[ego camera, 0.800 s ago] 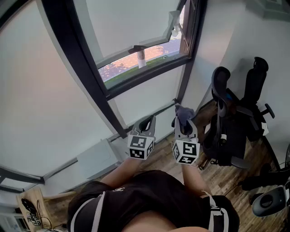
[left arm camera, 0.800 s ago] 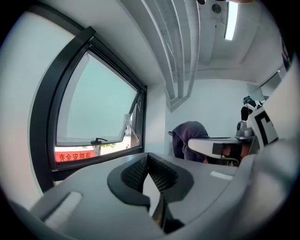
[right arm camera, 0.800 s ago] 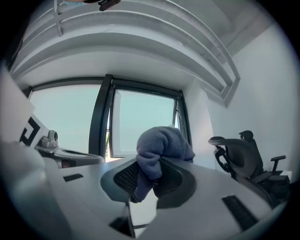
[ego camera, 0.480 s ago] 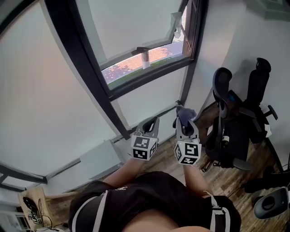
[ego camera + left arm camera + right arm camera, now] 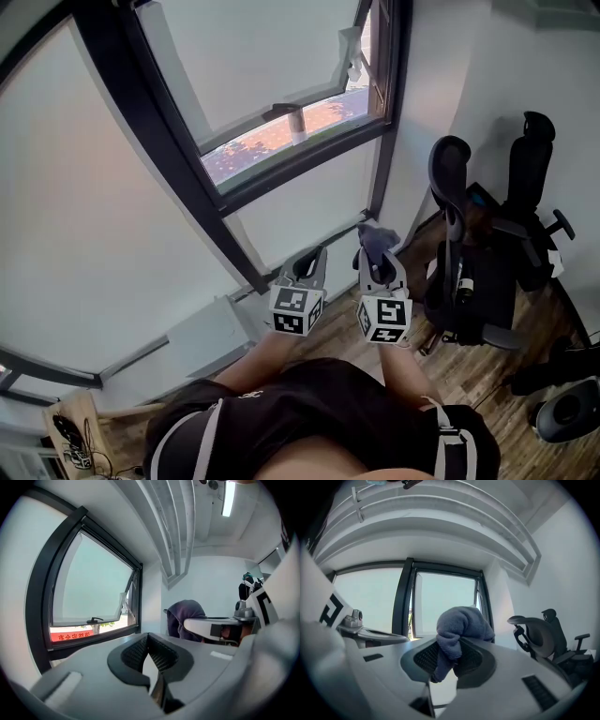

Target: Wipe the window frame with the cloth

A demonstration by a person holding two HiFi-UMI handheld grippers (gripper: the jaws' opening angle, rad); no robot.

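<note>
- Right gripper (image 5: pixel 380 258) clamps a soft, bunched grey-blue cloth (image 5: pixel 461 625), its wad bulging up beyond the jaws.
- Left gripper (image 5: pixel 307 262): ribbed jaw tips together, empty.

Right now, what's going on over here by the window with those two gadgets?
A person stands at the window holding a gripper in each hand. The right gripper has a bluish-grey cloth pinched between its fingers. The left gripper is shut with nothing in it. Both are held low, short of the dark window frame, so the cloth is not touching it and no wiping is under way at this moment.
</note>
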